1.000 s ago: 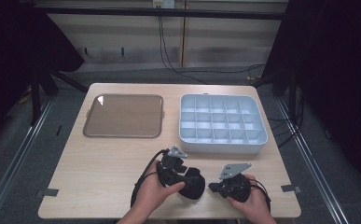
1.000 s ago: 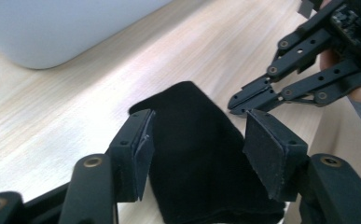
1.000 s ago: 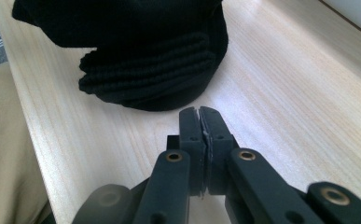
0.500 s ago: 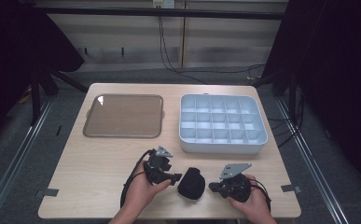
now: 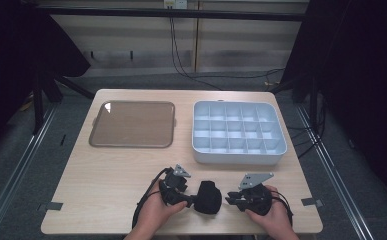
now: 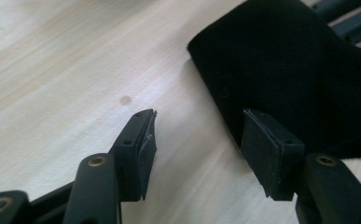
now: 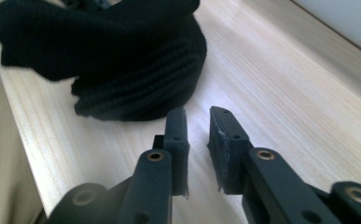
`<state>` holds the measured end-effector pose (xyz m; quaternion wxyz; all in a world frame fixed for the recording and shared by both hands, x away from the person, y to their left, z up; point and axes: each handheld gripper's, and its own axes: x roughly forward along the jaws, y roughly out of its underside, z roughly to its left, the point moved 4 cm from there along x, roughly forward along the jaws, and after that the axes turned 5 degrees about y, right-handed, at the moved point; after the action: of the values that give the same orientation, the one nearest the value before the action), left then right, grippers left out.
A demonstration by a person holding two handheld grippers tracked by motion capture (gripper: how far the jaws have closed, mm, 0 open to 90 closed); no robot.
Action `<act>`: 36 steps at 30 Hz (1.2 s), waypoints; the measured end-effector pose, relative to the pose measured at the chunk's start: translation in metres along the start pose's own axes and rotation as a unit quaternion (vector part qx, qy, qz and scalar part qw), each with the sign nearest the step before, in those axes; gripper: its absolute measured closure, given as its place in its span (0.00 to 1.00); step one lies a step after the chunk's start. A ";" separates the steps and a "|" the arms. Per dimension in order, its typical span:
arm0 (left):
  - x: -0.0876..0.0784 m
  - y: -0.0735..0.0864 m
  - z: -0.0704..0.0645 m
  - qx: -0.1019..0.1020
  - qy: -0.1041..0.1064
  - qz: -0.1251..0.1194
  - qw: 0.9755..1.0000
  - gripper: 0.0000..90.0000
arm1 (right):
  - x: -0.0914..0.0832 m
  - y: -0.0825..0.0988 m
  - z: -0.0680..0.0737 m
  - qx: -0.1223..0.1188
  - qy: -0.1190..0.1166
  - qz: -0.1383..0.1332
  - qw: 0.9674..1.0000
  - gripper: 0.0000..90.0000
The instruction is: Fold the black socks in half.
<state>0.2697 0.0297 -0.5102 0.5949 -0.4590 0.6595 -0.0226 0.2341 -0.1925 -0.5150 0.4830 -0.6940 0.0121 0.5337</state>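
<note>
Black knitted fabric bundle (image 5: 208, 197): on pale wooden counter (image 5: 106, 170), near edge, between grippers. Left gripper (image 6: 197, 140) released, one pad at the fabric's edge; right gripper (image 7: 197, 135) slightly parted, jaws just opening, nothing between. High view adds tray (image 5: 132, 124), compartment box (image 5: 238, 132), dark curtains.

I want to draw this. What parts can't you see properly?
- Black cloth: high view too small to tell what it is; cut off by the top edge in the left claw view.
- Left claw: its tips blend into the dark cloth in the high view.
- Grey divided box: cut off by the corner in the right claw view.
</note>
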 end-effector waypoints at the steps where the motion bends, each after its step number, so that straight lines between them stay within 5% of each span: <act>1: 0.001 0.000 -0.002 0.000 0.002 -0.001 1.000 0.49 | -0.001 0.000 -0.001 0.004 0.003 0.002 1.000 0.83; 15: 0.011 -0.007 -0.014 0.001 0.016 -0.011 1.000 0.48 | -0.005 -0.001 -0.013 0.019 0.029 0.012 0.999 0.66; 22: 0.014 -0.009 -0.017 0.017 0.018 -0.003 1.000 0.47 | -0.014 -0.001 -0.025 0.037 0.038 0.009 0.999 0.59; 26: 0.014 -0.010 -0.020 0.007 0.021 -0.014 1.000 0.47 | -0.016 -0.004 -0.028 0.044 0.036 0.007 0.998 0.55; 33: 0.013 -0.009 -0.023 0.028 0.028 -0.002 0.999 0.46 | -0.020 -0.012 -0.027 0.050 0.038 0.007 0.998 0.48; 36: 0.011 -0.009 -0.024 0.015 0.025 -0.012 1.000 0.45 | -0.022 -0.016 -0.026 0.047 0.038 0.005 0.998 0.46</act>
<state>0.2574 0.0048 -0.5064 0.5846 -0.4569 0.6685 -0.0510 0.2525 -0.2128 -0.4892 0.5121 -0.6901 0.0591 0.5079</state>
